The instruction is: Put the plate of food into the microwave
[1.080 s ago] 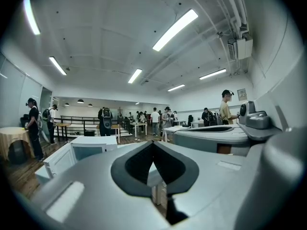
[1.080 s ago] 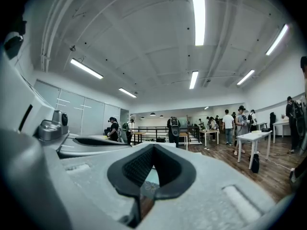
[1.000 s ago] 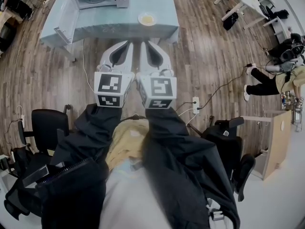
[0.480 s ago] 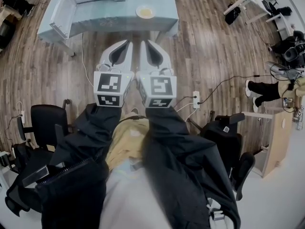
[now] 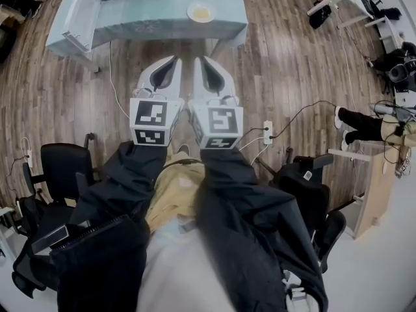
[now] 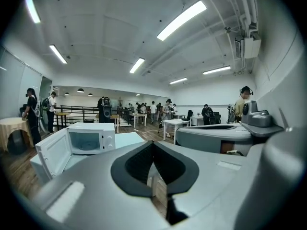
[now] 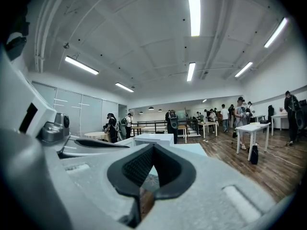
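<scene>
Plainly, the whole move turned on the plate of food [image 5: 201,11], which sat on the counter [image 5: 227,26] straight ahead of both tools and well apart from them. The left hand-held gripper [image 5: 174,59] and the right hand-held gripper [image 5: 197,60] were held side by side, almost touching, noses pointing forward at the counter. Each had its jaws brought fully together with nothing between them. The plate lay in line with the right hand-held gripper and a little to the right of the left one, so the right looked the nearer and better placed to reach it. Being round, the plate offered no long axis to line up with; any stretch of its near rim would probably serve. The microwave [image 6: 91,138] stood on the same counter, forward and to the left of the plate. Its door [image 6: 52,152] was swung out to the left, leaving the cavity open. From the head view the food showed only as a pale yellowish patch, so what it was could not be told. The carry, as judged, would run leftward and further away from the hand-held grippers.
</scene>
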The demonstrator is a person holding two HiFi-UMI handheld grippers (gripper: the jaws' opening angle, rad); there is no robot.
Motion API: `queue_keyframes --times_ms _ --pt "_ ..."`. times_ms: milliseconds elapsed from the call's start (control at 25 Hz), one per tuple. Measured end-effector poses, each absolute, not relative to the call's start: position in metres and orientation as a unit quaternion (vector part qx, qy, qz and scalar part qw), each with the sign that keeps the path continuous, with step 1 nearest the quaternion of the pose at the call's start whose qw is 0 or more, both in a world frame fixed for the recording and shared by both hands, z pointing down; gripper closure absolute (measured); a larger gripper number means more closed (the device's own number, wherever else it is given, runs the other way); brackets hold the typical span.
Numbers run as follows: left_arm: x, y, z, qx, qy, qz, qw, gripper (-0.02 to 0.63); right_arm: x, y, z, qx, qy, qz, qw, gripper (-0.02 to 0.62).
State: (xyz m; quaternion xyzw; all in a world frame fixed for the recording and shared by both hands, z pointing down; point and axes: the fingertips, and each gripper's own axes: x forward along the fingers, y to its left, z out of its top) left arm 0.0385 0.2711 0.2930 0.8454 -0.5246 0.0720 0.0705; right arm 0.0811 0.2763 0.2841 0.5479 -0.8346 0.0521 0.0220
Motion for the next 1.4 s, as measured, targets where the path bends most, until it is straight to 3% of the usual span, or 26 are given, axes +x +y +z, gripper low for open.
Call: queue_keyframes --times_ms 640,1400 --pt "0.008 0.088 0.284 0.869 -0.485 0.070 0.069 0.609 0.059 0.099 0.275 0.596 -0.801 0.050 0.017 0.600" --pt "0.001 -0.009 0.316 0.888 -0.440 0.100 0.087 0.609 0.046 0.002 0.301 0.622 -0.779 0.067 0.027 0.600"
